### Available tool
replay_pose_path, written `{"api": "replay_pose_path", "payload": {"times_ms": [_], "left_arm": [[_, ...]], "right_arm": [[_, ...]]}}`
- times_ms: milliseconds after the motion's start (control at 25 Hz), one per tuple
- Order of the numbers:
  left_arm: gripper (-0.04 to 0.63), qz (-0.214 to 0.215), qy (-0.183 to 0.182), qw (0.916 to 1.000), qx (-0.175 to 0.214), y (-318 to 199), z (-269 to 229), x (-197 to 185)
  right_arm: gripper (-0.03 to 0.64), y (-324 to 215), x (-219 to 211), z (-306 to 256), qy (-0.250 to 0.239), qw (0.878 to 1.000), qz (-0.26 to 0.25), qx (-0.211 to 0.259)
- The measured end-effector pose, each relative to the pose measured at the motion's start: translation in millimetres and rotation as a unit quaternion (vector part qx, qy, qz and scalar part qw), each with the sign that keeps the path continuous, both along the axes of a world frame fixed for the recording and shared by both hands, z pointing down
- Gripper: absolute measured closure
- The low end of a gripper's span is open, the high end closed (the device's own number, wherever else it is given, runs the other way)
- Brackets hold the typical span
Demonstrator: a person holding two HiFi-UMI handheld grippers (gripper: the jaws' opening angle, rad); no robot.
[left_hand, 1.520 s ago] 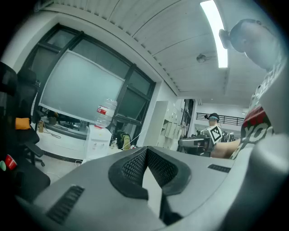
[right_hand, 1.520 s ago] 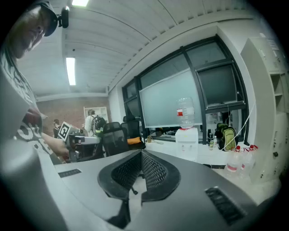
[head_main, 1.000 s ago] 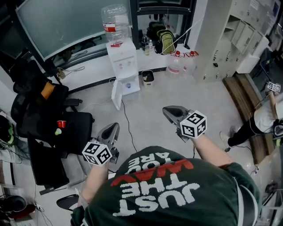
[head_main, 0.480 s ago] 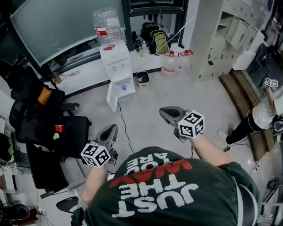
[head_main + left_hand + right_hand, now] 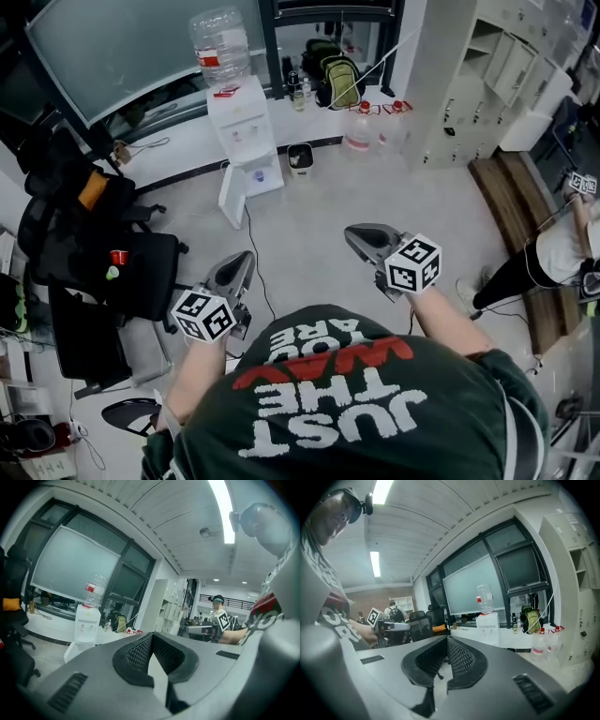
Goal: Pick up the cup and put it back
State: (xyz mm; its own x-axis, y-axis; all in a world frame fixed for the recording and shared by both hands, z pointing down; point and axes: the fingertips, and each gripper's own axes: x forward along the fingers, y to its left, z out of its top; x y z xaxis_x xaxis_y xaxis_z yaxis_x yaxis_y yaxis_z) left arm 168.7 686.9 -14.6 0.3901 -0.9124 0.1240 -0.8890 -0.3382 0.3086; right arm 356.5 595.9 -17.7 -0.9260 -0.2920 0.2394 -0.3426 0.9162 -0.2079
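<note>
Red cup [image 5: 117, 256], seemingly, on black chair [image 5: 150, 281]

So the floor [image 5: 375, 197] is plain light grey with a fair bit parked on it. There's a white water dispenser [image 5: 246, 141] up against the low ledge [image 5: 183, 150] and a small dark bin [image 5: 300, 159] just beside it. Clear jugs [image 5: 361, 136] sit near the ledge's right end, black office chairs [image 5: 122, 267] are off to the left, and a thin black cable [image 5: 255, 248] snakes away from the dispenser.

A white water dispenser [image 5: 246, 131] stands far across the grey floor [image 5: 323, 202], with a small bin [image 5: 300, 157] just to its right. Black office chairs [image 5: 117, 267] crowd the left, and white lockers [image 5: 487, 66] stand far right.
</note>
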Motion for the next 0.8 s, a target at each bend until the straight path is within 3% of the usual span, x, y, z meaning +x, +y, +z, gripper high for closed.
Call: {"api": "replay_pose_path", "payload": {"times_ms": [200, 400, 640, 800], "left_arm": [[0.588, -0.002, -0.010, 0.9999, -0.010, -14.6, 0.5, 34.0], [0.588, -0.018, -0.010, 0.9996, -0.020, -26.6, 7.5, 29.5], [0.588, -0.029, 0.003, 0.9995, -0.011, -47.4, 22.1, -26.7], [0.588, -0.016, 0.013, 0.9997, -0.009, -71.9, 45.1, -96.6]], "right_arm": [[0.584, -19.2, 29.3, 11.9, 0.001, 1.000, -0.011, -0.007], [0.583, -38.6, 23.9, 22.2, -0.004, 1.000, -0.025, -0.014], [0.584, -64.0, -34.0, 33.7, 0.006, 0.999, -0.035, -0.011], [0.584, -85.7, -106.0, 45.8, 0.020, 0.999, -0.034, -0.006]]}}
